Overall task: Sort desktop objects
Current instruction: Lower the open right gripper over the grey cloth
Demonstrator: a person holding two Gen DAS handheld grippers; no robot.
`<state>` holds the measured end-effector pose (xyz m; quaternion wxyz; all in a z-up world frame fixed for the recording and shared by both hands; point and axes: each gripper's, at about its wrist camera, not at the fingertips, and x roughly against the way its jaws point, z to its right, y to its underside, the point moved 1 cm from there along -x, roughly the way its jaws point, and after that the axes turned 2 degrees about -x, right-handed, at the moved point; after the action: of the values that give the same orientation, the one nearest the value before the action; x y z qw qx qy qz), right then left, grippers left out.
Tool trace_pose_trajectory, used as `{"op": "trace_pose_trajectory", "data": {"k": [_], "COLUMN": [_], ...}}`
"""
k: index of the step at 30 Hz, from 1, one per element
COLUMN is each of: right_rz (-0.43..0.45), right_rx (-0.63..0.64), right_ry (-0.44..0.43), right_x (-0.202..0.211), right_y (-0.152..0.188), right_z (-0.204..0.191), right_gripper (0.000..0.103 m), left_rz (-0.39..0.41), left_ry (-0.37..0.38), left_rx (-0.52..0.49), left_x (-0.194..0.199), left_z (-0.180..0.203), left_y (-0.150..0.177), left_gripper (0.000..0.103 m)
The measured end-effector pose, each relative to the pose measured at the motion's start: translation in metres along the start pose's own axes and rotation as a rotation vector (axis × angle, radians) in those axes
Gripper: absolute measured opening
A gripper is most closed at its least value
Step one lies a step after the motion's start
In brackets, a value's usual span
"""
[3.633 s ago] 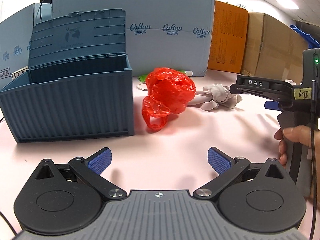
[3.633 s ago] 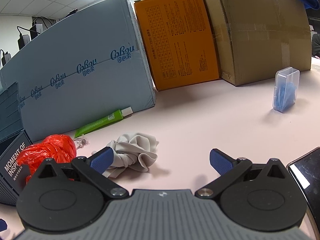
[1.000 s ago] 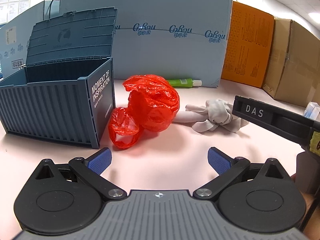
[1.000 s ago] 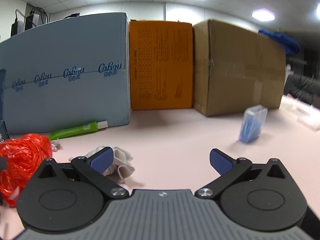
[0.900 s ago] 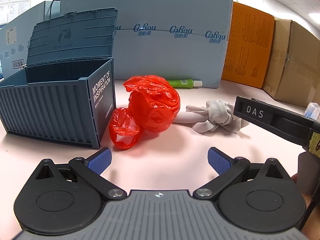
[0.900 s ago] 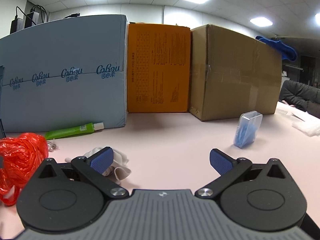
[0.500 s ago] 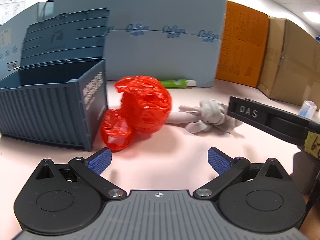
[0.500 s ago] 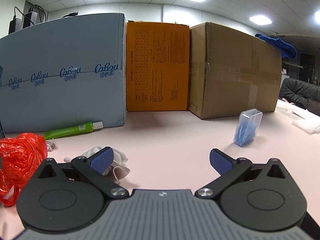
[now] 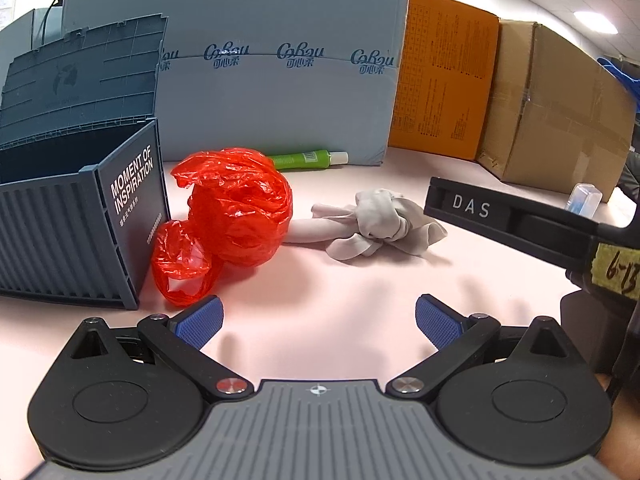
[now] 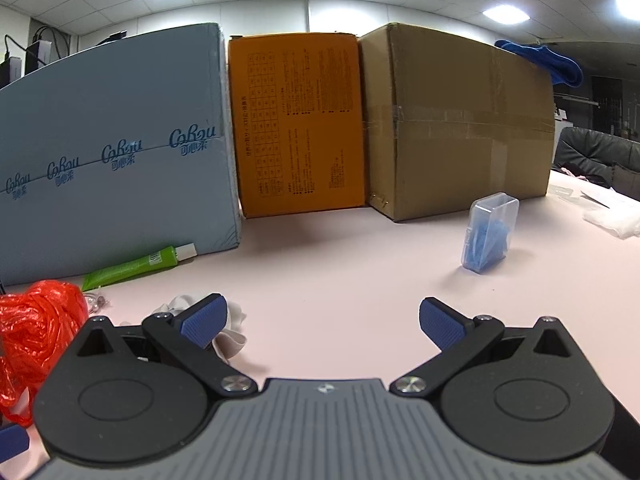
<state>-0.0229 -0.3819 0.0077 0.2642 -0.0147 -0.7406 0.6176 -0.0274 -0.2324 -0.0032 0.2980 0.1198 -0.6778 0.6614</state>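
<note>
A crumpled red plastic bag [image 9: 236, 216] lies on the pink table against an open dark blue container-style bin [image 9: 76, 208]. A knotted grey cloth [image 9: 376, 224] lies to its right, and a green tube [image 9: 300, 159] lies behind. My left gripper [image 9: 318, 320] is open and empty, close in front of the bag. My right gripper [image 10: 322, 320] is open and empty; the cloth [image 10: 230, 332] sits by its left finger. The bag [image 10: 36, 328] and the tube [image 10: 132, 266] show at the left of the right wrist view. A clear box of blue items [image 10: 488, 236] stands to the right.
A light blue carton [image 9: 276, 80], an orange box [image 10: 298, 124] and a brown cardboard box [image 10: 460, 120] line the back of the table. The right gripper's body [image 9: 532, 228] crosses the right side of the left wrist view. Clear packets [image 10: 612, 216] lie at far right.
My left gripper has shifted a little toward the bag and the bin. My right gripper has turned slightly, so the clear box sits more to the right. Both stay open.
</note>
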Motion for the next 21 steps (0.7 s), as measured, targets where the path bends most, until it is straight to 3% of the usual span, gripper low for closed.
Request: {"op": "trace_pose_trajectory", "data": {"k": [10,21], "right_rz": [-0.026,-0.068], "right_rx": [0.002,0.012], "right_ry": [-0.104,-0.173], "right_x": [-0.005,-0.012], "right_y": [0.0,0.0], "right_z": [0.0,-0.002], "right_gripper": [0.103,0.103], "left_rz": [-0.02,-0.047], "left_ry": [-0.001,0.033], "left_rx": [0.061,0.007], "left_x": [0.0,-0.002], "left_z": [-0.011,-0.008], "left_y": [0.001,0.001], "left_gripper": [0.103,0.103]}}
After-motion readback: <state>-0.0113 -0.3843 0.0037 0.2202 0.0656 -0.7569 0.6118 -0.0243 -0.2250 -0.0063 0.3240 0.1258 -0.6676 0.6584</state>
